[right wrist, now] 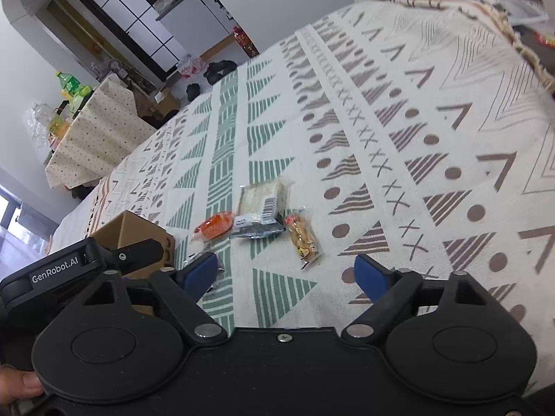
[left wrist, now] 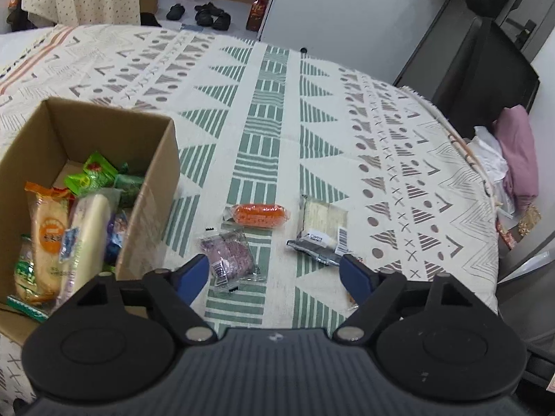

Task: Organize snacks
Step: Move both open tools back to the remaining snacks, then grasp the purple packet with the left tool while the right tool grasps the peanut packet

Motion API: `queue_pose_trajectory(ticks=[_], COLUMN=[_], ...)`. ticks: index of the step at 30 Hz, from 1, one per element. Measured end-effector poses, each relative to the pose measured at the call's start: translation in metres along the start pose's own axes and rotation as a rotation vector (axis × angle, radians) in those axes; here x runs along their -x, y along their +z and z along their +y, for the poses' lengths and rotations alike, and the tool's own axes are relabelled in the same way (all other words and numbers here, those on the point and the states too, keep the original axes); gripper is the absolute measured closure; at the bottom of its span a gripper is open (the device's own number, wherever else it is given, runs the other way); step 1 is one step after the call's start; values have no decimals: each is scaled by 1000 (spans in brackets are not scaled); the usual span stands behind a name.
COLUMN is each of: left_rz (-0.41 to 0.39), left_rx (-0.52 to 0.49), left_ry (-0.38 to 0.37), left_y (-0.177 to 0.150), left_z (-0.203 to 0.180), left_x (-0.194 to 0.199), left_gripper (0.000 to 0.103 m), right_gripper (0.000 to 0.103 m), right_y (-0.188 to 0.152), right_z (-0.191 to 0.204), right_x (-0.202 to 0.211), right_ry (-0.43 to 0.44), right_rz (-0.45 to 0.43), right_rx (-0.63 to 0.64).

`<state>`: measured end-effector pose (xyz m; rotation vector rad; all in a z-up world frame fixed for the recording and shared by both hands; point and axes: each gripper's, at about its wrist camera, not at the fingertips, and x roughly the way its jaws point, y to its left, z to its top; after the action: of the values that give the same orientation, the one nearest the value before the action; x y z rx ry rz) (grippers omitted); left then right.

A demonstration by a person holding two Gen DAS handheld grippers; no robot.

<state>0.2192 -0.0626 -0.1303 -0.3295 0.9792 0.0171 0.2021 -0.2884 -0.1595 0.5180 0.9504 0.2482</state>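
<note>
A cardboard box (left wrist: 149, 187) stands at the left on the patterned cloth and holds several wrapped snacks. On the cloth lie a purple packet (left wrist: 230, 258), an orange packet (left wrist: 258, 215) and a pale cracker packet (left wrist: 322, 225). My left gripper (left wrist: 274, 265) hovers open over them, its left finger beside the purple packet, with nothing gripped. In the right wrist view my right gripper (right wrist: 285, 261) is open just short of a peanut packet (right wrist: 305, 239). Behind that lie the cracker packet (right wrist: 263, 201) and the orange packet (right wrist: 215, 227). The box (right wrist: 138, 228) sits at the left.
The patterned cloth (left wrist: 312, 111) drops off at its right edge beside a dark cabinet (left wrist: 485, 79) and pink fabric (left wrist: 520, 152). Shoes (left wrist: 208, 14) lie on the floor beyond the far edge. A thumb (right wrist: 20, 384) shows at the lower left of the right wrist view.
</note>
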Motion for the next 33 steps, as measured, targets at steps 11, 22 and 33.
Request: queue_pose_trajectory(ticks=[11, 22, 33], left_rz=[11, 89, 92], left_rx=[25, 53, 44], left_ry=[82, 202, 201], left_y=[1, 0, -2], left_z=[-5, 7, 10], left_x=[-39, -75, -80], left_gripper=[37, 38, 67], right_gripper=[35, 42, 52], right_y=[10, 13, 10], right_z=[-14, -14, -7], right_x=[-43, -66, -73], right_ry=[-24, 4, -29], right_rz=[33, 49, 38], right_rx=[17, 84, 168])
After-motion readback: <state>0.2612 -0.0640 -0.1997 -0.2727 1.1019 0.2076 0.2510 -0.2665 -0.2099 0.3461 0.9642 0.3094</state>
